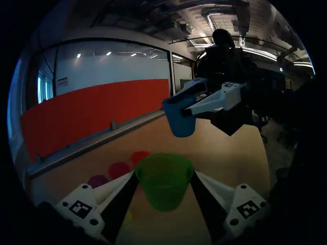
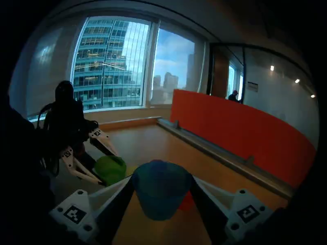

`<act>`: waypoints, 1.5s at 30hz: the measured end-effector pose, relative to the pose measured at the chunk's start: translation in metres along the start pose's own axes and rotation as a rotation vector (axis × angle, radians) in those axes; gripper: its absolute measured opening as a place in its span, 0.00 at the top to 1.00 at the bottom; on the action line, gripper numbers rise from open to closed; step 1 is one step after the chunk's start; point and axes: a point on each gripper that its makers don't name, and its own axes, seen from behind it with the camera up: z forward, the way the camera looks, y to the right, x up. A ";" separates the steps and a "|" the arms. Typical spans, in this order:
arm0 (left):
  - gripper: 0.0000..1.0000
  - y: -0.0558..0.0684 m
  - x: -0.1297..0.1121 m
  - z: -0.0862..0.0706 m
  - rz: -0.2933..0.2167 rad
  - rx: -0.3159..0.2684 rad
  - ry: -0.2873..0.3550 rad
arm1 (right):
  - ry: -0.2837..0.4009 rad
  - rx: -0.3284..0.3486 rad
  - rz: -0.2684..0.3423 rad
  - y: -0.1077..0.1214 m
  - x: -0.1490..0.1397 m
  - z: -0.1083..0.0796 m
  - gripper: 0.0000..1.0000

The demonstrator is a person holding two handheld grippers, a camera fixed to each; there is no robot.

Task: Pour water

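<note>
In the left gripper view my left gripper (image 1: 164, 183) is shut on a green cup (image 1: 164, 179), held upright over the wooden table (image 1: 229, 155). Above and beyond it the right gripper (image 1: 186, 107) holds a blue cup (image 1: 179, 115), roughly upright and higher than the green one. In the right gripper view my right gripper (image 2: 161, 192) is shut on that blue cup (image 2: 160, 192). To the left there, the left gripper (image 2: 98, 165) shows with the green cup (image 2: 109, 169). Whether either cup holds water cannot be seen.
Red (image 1: 139, 156), pink (image 1: 119, 168) and purple (image 1: 97, 180) cups stand in a row on the table behind the green cup, and a yellow thing (image 1: 127, 216) lies under it. An orange partition (image 1: 94, 110) and a rail (image 2: 220, 153) run along the table's far side.
</note>
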 end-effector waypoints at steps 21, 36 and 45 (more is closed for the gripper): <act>0.14 -0.001 -0.055 0.023 0.004 -0.049 -0.152 | -0.162 0.048 -0.046 -0.005 -0.067 0.029 0.07; 0.13 0.005 -0.086 0.030 0.010 -0.092 -0.237 | -0.274 0.080 -0.068 -0.011 -0.117 0.043 0.07; 0.13 0.006 -0.104 0.035 0.018 -0.114 -0.288 | -0.319 0.092 -0.071 -0.016 -0.140 0.047 0.07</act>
